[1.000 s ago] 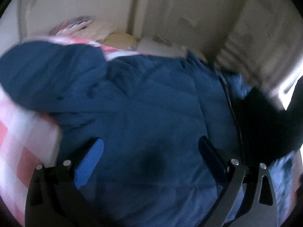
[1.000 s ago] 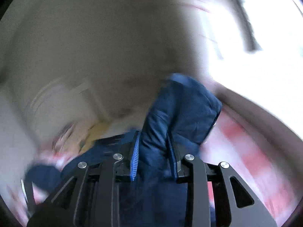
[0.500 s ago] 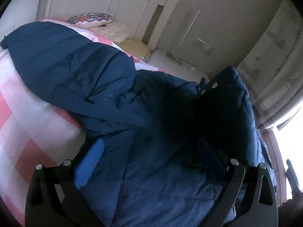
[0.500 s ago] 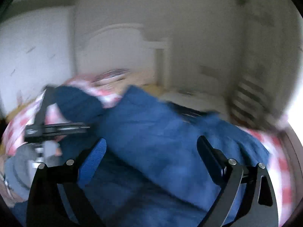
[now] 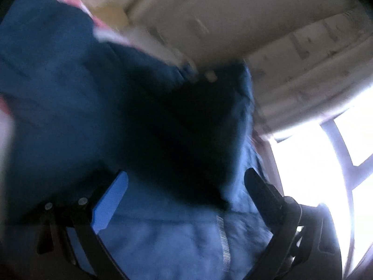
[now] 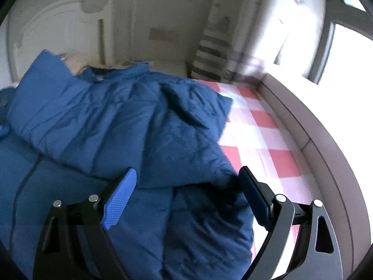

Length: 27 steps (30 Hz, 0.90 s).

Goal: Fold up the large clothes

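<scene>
My right gripper [image 6: 187, 187] empty, jaws easing closed above jacket [image 6: 121, 121]; left gripper [image 5: 186, 193] spread, empty. Best pinch the folded edge at 4 o'clock, bedsheet [image 6: 263, 135] excluded.

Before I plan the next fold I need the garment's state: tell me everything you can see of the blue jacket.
The blue jacket is a puffy, quilted coat of smooth, slightly shiny fabric. It lies spread across the pink-and-white checked bedspread, one sleeve folded over the body, a zip line down the front and a collar with a snap near the headboard. Neither gripper's pads press on it.
</scene>
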Tool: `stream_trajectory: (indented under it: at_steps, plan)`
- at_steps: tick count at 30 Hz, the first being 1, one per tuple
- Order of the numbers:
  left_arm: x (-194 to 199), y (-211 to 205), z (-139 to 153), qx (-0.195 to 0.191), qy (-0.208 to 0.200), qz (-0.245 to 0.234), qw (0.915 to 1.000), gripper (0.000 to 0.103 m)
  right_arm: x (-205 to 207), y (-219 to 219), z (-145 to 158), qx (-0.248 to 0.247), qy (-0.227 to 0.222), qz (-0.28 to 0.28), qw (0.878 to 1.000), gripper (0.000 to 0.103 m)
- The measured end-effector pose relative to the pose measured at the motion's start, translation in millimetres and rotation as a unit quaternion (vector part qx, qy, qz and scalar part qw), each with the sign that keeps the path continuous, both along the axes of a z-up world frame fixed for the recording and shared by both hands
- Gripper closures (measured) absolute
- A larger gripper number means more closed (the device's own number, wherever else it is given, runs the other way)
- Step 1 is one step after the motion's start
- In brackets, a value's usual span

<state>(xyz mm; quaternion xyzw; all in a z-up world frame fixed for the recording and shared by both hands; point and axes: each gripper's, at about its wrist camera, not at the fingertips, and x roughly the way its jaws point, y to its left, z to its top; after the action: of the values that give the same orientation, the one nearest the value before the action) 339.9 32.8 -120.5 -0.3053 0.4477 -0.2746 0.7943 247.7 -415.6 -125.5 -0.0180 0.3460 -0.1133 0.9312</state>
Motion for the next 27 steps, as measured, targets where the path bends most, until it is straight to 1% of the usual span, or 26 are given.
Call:
stream_trajectory:
  at_steps: [2, 4, 6, 7, 8, 9, 10, 11, 12, 13, 14, 15, 16, 17, 18, 19, 20, 21, 22, 23, 24, 25, 27]
  plan:
    - [8, -13, -5, -0.029, 0.032, -0.016, 0.9989, 0.004, -17, -12, -5, 0.024, 0.000, -0.012, 1.000, 0.017]
    - [18, -23, -8, -0.055, 0.049, -0.023, 0.9970, 0.004, -19, -18, -5, 0.042, -0.006, -0.017, 0.999, 0.017]
    - [28, -28, -12, -0.095, 0.061, -0.009, 0.9936, 0.006, -18, -20, -6, 0.044, -0.007, -0.017, 0.999, 0.017]
    - [33, -28, -15, -0.117, 0.070, 0.004, 0.9907, 0.011, -18, -18, -6, 0.042, -0.007, -0.017, 0.999, 0.017]
    - [39, -27, -20, -0.148, 0.083, 0.021, 0.9853, 0.028, -17, -18, -6, 0.040, -0.006, -0.017, 0.999, 0.017]
    - [43, -26, -25, -0.171, 0.097, 0.036, 0.9799, 0.045, -18, -16, -6, 0.038, -0.005, -0.017, 0.999, 0.017]
    - [43, -25, -29, -0.188, 0.105, 0.055, 0.9749, 0.053, -18, -17, -6, 0.038, -0.005, -0.016, 0.999, 0.017]
    - [39, -25, -25, -0.181, 0.094, 0.075, 0.9760, 0.064, -20, -14, -5, 0.038, -0.005, -0.016, 0.999, 0.017]
    - [31, -26, -15, -0.153, 0.072, 0.088, 0.9816, 0.068, -20, -15, -5, 0.040, -0.006, -0.016, 0.999, 0.017]
    - [21, -31, 2, -0.100, 0.031, 0.097, 0.9897, 0.069, -20, -14, -5, 0.041, -0.006, -0.016, 0.999, 0.017]
    - [3, -43, 29, -0.005, -0.050, 0.104, 0.9933, 0.069, -20, -14, -5, 0.044, -0.005, -0.015, 0.999, 0.017]
    - [-17, -58, 50, 0.075, -0.123, 0.109, 0.9835, 0.069, -20, -15, -5, 0.046, -0.005, -0.014, 0.999, 0.017]
    - [-47, -83, 72, 0.177, -0.224, 0.114, 0.9516, 0.069, -20, -14, -5, 0.047, -0.005, -0.015, 0.999, 0.017]
    - [-67, -97, 81, 0.225, -0.280, 0.115, 0.9263, 0.069, -20, -14, -5, 0.048, -0.006, -0.015, 0.999, 0.017]
    - [-86, -109, 88, 0.253, -0.328, 0.111, 0.9035, 0.066, -20, -14, -5, 0.048, -0.006, -0.014, 0.999, 0.017]
    - [-99, -115, 92, 0.263, -0.350, 0.109, 0.8925, 0.062, -21, -15, -5, 0.048, -0.007, -0.014, 0.999, 0.016]
    - [-104, -118, 93, 0.272, -0.351, 0.110, 0.8892, 0.048, -20, -15, -5, 0.047, -0.007, -0.013, 0.999, 0.016]
    - [-104, -117, 91, 0.284, -0.337, 0.115, 0.8905, 0.020, -21, -14, -5, 0.048, -0.007, -0.012, 0.999, 0.015]
    - [-101, -113, 86, 0.289, -0.318, 0.117, 0.8955, 0.006, -20, -14, -5, 0.048, -0.007, -0.012, 0.999, 0.015]
    - [-85, -110, 78, 0.287, -0.282, 0.113, 0.9086, 0.002, -21, -15, -4, 0.049, -0.008, -0.012, 0.999, 0.015]
    - [-79, -103, 70, 0.285, -0.251, 0.115, 0.9180, 0.002, -21, -15, -4, 0.050, -0.008, -0.012, 0.999, 0.015]
    - [-75, -94, 63, 0.296, -0.225, 0.133, 0.9186, 0.002, -21, -15, -5, 0.051, -0.009, -0.012, 0.999, 0.015]
    - [-75, -76, 54, 0.318, -0.191, 0.173, 0.9126, 0.002, -21, -14, -5, 0.052, -0.009, -0.012, 0.999, 0.015]
